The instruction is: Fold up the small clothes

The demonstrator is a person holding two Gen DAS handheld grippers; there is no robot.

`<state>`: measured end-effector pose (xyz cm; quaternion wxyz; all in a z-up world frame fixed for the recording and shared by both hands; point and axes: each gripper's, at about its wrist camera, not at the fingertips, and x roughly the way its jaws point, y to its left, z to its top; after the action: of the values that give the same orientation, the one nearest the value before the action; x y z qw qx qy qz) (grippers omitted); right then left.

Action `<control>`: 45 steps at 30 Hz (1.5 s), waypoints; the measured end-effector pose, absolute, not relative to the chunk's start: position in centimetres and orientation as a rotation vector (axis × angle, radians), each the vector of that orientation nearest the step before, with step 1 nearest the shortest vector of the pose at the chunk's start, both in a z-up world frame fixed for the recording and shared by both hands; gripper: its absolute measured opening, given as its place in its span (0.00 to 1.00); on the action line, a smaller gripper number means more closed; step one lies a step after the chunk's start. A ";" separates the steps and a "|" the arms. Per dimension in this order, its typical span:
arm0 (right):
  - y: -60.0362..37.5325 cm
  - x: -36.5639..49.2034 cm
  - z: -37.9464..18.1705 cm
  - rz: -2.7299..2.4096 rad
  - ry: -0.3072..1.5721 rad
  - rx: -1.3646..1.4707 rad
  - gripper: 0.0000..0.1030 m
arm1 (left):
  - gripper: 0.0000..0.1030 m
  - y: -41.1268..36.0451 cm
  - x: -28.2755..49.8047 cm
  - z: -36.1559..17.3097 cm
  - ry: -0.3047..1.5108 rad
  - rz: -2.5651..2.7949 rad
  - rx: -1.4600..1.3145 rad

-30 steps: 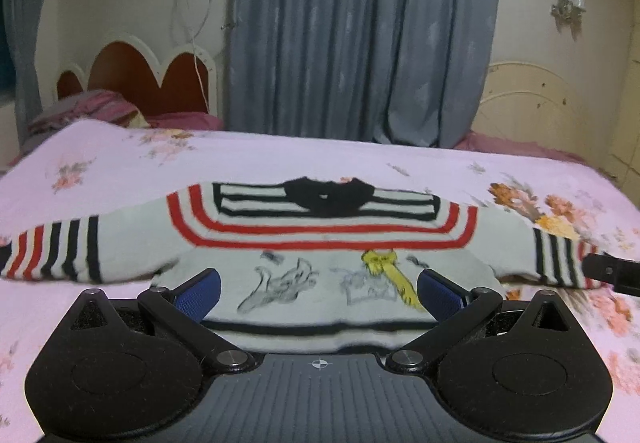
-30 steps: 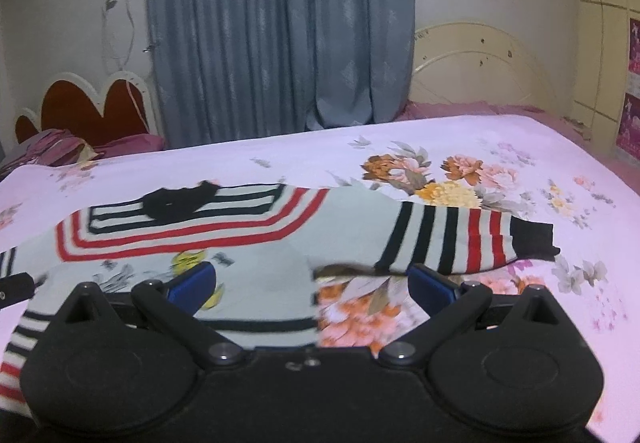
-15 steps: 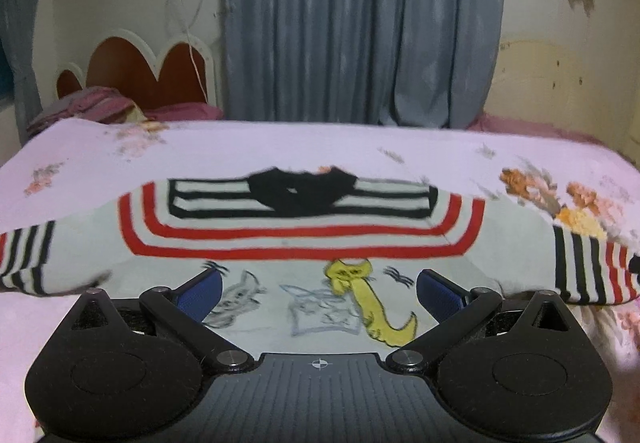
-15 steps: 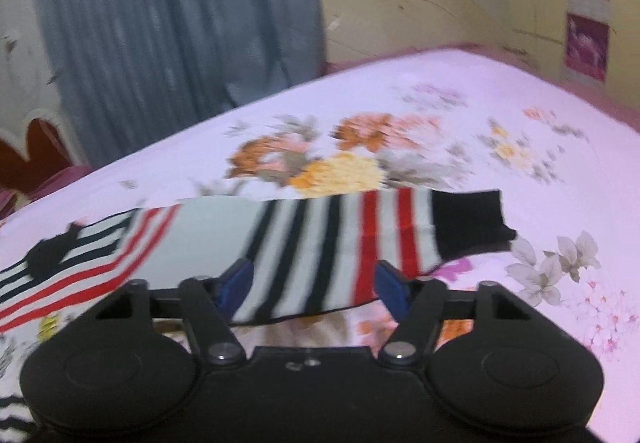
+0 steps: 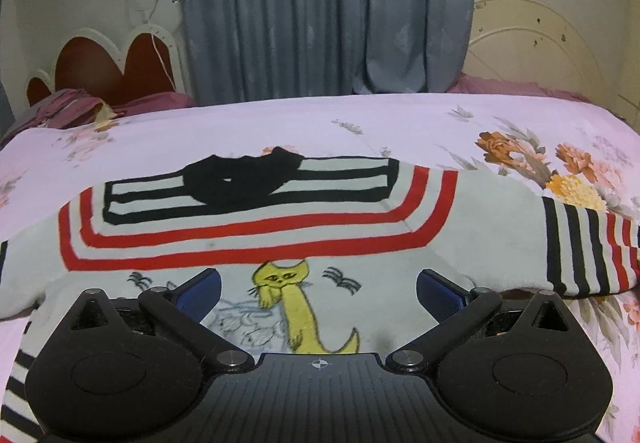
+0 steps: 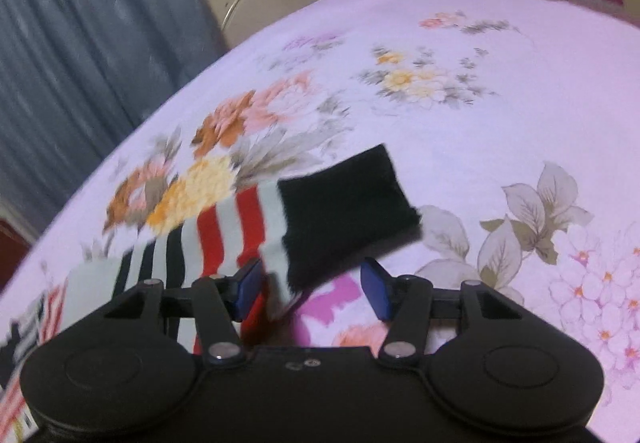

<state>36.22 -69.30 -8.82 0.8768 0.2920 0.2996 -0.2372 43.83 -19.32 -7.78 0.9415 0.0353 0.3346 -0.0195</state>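
The small white knitted sweater with red and black stripes [image 5: 256, 239] was spread flat on the pink floral bed [image 6: 500, 91] for folding. The right hand-held gripper [image 6: 312, 291], jaws just closing, straddled its black cuff [image 6: 344, 211] ungripped; the left hand-held gripper [image 5: 318, 293] was held released above the chest.

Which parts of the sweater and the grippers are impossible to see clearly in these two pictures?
- Sweater hem: left wrist view, hidden behind the left gripper body.
- Its left sleeve end: same view, cut off by the picture's left edge.
- Right sleeve cuff: right wrist view, blurred. The right gripper jaws have just been closing around it; whether the pads touch the cloth is unclear.
- Sweater body: right wrist view, mostly hidden behind the gripper.
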 end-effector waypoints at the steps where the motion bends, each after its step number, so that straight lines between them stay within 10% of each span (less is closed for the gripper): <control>1: -69.5 36.2 -9.0 -0.494 0.610 0.629 0.51 | 1.00 -19.4 44.1 -7.8 0.685 -0.042 0.071; 11: -69.9 37.5 -9.0 -0.561 0.597 0.522 0.07 | 1.00 -16.1 45.2 -7.2 0.706 -0.026 0.062; 40: -26.3 48.0 -8.9 0.309 0.770 -0.003 0.07 | 1.00 9.2 47.3 -10.9 0.763 0.036 -0.159; 45: -25.1 47.3 -9.4 0.323 0.761 -0.019 0.23 | 1.00 8.7 47.5 -11.3 0.774 0.007 -0.172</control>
<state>47.33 -25.14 -9.45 0.9158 -0.0093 0.3696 0.1570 47.50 8.73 -11.27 0.9225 -0.0840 0.3768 0.0033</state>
